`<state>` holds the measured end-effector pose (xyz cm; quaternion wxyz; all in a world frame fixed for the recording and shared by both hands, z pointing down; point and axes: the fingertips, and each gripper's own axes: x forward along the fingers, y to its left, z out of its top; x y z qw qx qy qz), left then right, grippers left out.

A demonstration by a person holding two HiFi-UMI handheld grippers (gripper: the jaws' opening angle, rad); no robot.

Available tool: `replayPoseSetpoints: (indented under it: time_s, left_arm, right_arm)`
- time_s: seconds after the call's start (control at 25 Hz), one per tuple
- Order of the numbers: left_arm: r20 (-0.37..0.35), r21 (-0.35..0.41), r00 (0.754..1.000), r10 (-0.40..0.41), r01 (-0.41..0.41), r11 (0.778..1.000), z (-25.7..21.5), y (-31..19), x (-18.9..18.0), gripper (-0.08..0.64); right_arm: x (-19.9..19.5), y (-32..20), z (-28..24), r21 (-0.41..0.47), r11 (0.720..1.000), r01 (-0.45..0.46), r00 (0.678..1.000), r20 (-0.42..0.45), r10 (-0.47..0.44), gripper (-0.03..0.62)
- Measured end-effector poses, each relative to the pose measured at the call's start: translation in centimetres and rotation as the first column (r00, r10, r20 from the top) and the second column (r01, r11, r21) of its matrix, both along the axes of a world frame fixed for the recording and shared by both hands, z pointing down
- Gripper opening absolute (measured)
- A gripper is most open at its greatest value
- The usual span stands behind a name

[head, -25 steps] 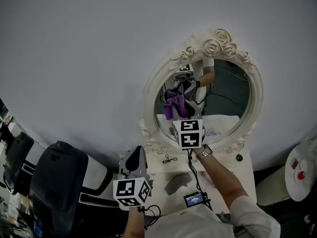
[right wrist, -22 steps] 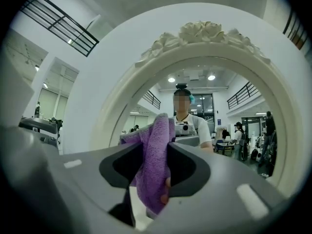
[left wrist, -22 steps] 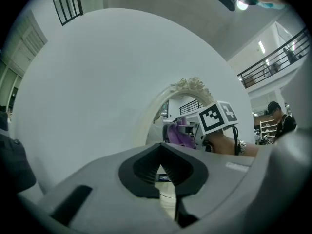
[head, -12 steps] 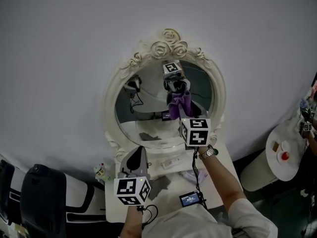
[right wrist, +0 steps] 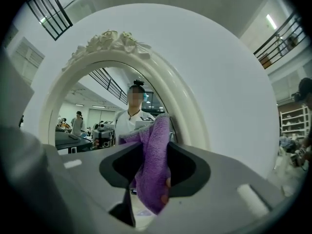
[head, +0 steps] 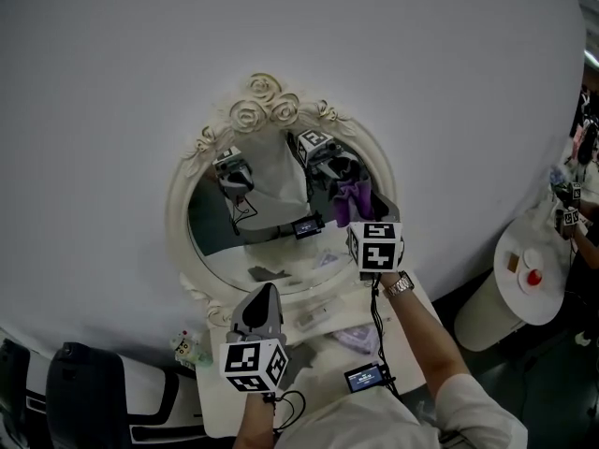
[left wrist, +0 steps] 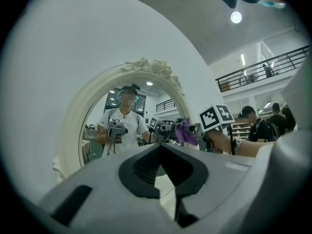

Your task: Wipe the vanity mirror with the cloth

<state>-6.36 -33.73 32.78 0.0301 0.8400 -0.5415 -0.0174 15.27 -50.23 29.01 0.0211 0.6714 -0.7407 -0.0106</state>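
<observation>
The oval vanity mirror point(head: 271, 227) in its white rose-carved frame stands against the wall on a white vanity table point(head: 220, 405). My right gripper point(head: 361, 219) is shut on a purple cloth point(head: 352, 198), which it holds at the right side of the glass near the frame. In the right gripper view the cloth point(right wrist: 153, 169) hangs between the jaws, with the mirror frame point(right wrist: 187, 116) just behind. My left gripper point(head: 261, 296) hovers low over the table in front of the mirror, shut and holding nothing. The left gripper view shows the mirror point(left wrist: 105, 145) and the cloth point(left wrist: 185, 132).
On the table lie a small screen device point(head: 365, 377) with cables, a pale patterned cloth point(head: 357, 339) and small items near the mirror's foot. A round white side table point(head: 547, 297) stands at the right, a black chair point(head: 84, 396) at the lower left.
My right gripper has carried the purple cloth across the glass from the left part to the right side. The head view has swung, shifting the mirror leftward. The left gripper stayed low.
</observation>
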Motion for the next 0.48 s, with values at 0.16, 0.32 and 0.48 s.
replayPoseSetpoints:
  time_s: [0.16,0.32,0.48]
  left_arm:
    - [0.01,-0.006,1.0,-0.017,0.017,1.0,0.2,0.3,-0.9,0.002]
    - [0.014,0.002,0.998,-0.057,0.057,0.998,0.0,1.2,-3.0,0.002]
    - [0.02,0.005,0.995,-0.101,0.101,0.995,0.1,2.2,-5.5,0.002]
  right_arm:
    - [1.6,-0.3,0.2,-0.004,0.999,-0.035,0.999,0.036,0.036,0.164]
    - [2.0,0.0,0.3,-0.013,0.998,-0.064,0.992,0.107,0.065,0.164]
    - [-1.6,1.2,0.2,0.018,0.999,-0.027,0.995,0.101,0.025,0.166]
